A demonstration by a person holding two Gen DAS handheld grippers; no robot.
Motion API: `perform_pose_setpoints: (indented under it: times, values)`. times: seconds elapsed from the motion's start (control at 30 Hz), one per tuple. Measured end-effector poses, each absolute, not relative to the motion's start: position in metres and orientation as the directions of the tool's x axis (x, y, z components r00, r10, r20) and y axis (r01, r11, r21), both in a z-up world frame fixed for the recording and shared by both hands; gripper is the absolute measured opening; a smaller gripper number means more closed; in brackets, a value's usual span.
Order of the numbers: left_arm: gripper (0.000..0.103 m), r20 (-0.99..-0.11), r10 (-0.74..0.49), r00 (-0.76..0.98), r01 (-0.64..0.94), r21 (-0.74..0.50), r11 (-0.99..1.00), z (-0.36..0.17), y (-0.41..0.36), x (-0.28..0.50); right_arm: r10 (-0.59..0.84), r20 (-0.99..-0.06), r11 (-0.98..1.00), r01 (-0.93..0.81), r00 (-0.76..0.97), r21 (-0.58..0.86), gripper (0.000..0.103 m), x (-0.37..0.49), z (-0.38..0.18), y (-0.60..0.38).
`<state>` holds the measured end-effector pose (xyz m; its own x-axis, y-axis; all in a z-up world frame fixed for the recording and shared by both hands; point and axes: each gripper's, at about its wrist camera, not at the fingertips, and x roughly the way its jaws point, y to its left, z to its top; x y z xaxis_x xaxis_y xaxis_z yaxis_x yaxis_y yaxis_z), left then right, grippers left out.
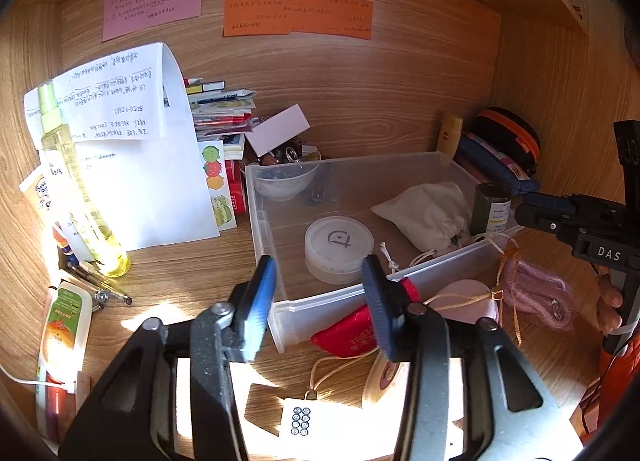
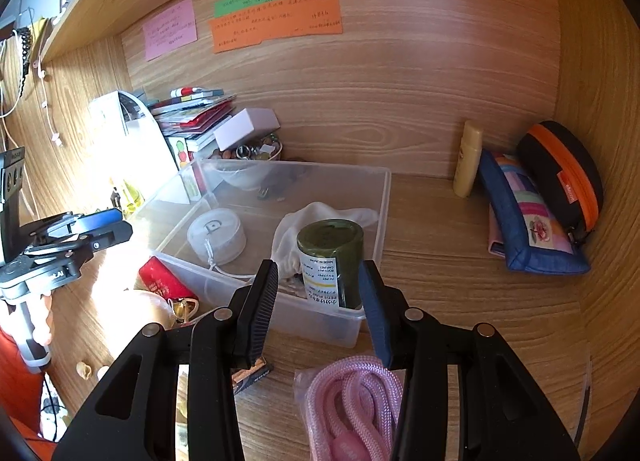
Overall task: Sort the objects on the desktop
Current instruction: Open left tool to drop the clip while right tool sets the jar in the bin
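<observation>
A clear plastic bin (image 1: pixel 404 281) (image 2: pixel 384 197) stands on the wooden desk. It holds a round white tin (image 1: pixel 339 241) (image 2: pixel 218 235), a white cloth pouch (image 1: pixel 430 211) (image 2: pixel 320 217), a small white bowl (image 1: pixel 286 181) and a dark green bottle (image 2: pixel 334 261) (image 1: pixel 491 208) standing in its near right corner. My left gripper (image 1: pixel 320 281) is open and empty over the bin's front wall. My right gripper (image 2: pixel 320 289) is open, its fingers on either side of the green bottle, not closed on it.
A red pouch (image 1: pixel 348 335) (image 2: pixel 164 281), a pink mesh bag (image 1: pixel 536 293), a pink cord in a bag (image 2: pixel 352 401), and a tape roll (image 1: pixel 384 381) lie in front of the bin. A yellow spray bottle (image 1: pixel 76 189) and papers stand left. Pouches (image 2: pixel 528 217) and an orange-zip case (image 2: pixel 560 177) stand right.
</observation>
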<state>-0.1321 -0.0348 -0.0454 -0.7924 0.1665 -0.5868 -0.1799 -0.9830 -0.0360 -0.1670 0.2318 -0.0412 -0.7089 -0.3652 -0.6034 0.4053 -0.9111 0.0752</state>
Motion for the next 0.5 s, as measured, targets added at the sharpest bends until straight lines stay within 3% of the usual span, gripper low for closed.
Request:
perform_pose_setpoints:
  times: [0.13, 0.43, 0.5]
  values:
    - [0.054, -0.575, 0.165, -0.802, -0.177, -0.036, -0.984, -0.043, -0.034, -0.124, -0.357, -0.595, -0.91, 0.413, -0.72, 0.045, 0.041, -0.157, -0.038, 0.23]
    - [0.061, -0.555, 0.147, -0.819, -0.164, -0.019, -0.986, -0.04, -0.033, -0.099, -0.346, -0.567, -0.913, 0.407, -0.747, 0.021, 0.077, -0.133, -0.034, 0.237]
    - [0.061, -0.56, 0.145, -0.815, -0.162, -0.02, -0.987, -0.042, -0.034, -0.093, -0.355, -0.564, -0.913, 0.406, -0.746, 0.037, 0.08, -0.129, -0.033, 0.243]
